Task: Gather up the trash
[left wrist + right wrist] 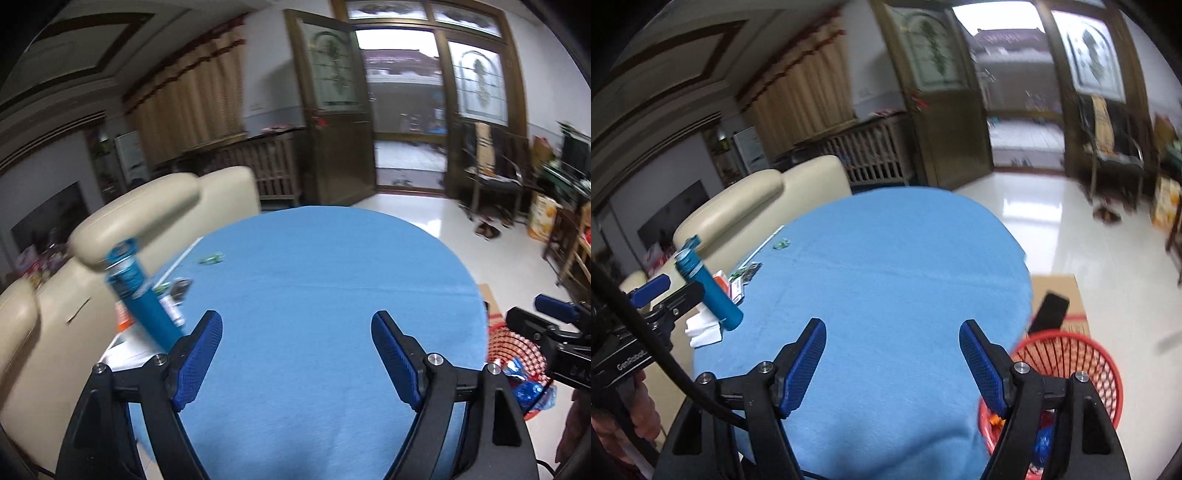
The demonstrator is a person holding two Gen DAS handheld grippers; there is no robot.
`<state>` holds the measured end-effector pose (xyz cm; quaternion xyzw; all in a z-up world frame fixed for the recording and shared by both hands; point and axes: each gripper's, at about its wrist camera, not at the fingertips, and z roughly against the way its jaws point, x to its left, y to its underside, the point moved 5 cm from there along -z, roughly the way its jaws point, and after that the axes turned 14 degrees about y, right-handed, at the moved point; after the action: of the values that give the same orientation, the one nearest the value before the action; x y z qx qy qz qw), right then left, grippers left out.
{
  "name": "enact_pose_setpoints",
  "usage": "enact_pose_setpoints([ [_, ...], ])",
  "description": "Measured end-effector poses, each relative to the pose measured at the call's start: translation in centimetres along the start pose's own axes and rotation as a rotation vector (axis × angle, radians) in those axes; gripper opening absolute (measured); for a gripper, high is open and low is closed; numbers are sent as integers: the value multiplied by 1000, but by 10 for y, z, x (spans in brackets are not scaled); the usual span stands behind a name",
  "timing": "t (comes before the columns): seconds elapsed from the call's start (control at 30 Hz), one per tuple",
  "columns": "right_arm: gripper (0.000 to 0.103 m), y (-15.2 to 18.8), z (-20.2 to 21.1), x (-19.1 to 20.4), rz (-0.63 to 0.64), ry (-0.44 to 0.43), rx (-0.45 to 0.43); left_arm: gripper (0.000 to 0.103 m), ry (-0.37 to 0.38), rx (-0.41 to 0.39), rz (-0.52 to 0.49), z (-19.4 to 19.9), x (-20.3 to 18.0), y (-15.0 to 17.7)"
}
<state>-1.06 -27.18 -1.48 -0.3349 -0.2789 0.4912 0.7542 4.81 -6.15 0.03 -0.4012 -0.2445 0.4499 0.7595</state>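
Note:
My left gripper (296,354) is open and empty above the round blue table (314,280). My right gripper (892,363) is open and empty above the same table (905,266). A blue tube (142,291) is tilted at the table's left edge, blurred; in the right wrist view the tube (709,284) is just right of the left gripper's fingers, contact unclear. A green wrapper (211,258) lies far left on the table and shows in the right wrist view (781,244). More wrappers (173,295) lie near the tube. A red basket (1071,365) with trash stands on the floor to the right.
Cream sofa chairs (122,221) stand left of the table. A cardboard box (1058,299) lies on the floor behind the basket. White paper (703,326) lies at the table's left edge. An open door and chairs are at the back.

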Motion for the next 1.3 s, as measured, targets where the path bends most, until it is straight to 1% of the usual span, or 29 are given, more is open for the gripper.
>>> enact_pose_setpoints([
  [0.1, 78, -7, 9, 29, 53, 14, -37, 83, -46, 1, 51, 8, 24, 7],
  [0.17, 78, -8, 13, 45, 73, 3, -46, 83, -73, 1, 76, 16, 40, 13],
  [0.3, 78, -7, 20, 73, 103, -18, -53, 83, -151, -7, 102, 28, 64, 21],
  [0.47, 78, -3, 28, 100, 125, -39, -63, 83, -178, -14, 129, 49, 89, 34],
  [0.63, 78, 9, 30, 120, 141, -25, -65, 83, -203, -21, 148, 65, 101, 41],
  [0.83, 78, 20, 33, 125, 159, -1, -50, 83, -227, -32, 175, 82, 108, 45],
  [0.9, 78, 21, 35, 125, 164, 7, -53, 83, -216, -28, 175, 85, 107, 46],
  [1.1, 78, 17, 50, 117, 189, 69, -125, 84, -214, -36, 154, 91, 98, 44],
  [1.2, 78, 13, 55, 106, 201, 126, -172, 84, -211, -38, 142, 91, 94, 42],
  [1.3, 78, 9, 54, 87, 176, 152, -166, 84, -201, -31, 132, 89, 87, 41],
])
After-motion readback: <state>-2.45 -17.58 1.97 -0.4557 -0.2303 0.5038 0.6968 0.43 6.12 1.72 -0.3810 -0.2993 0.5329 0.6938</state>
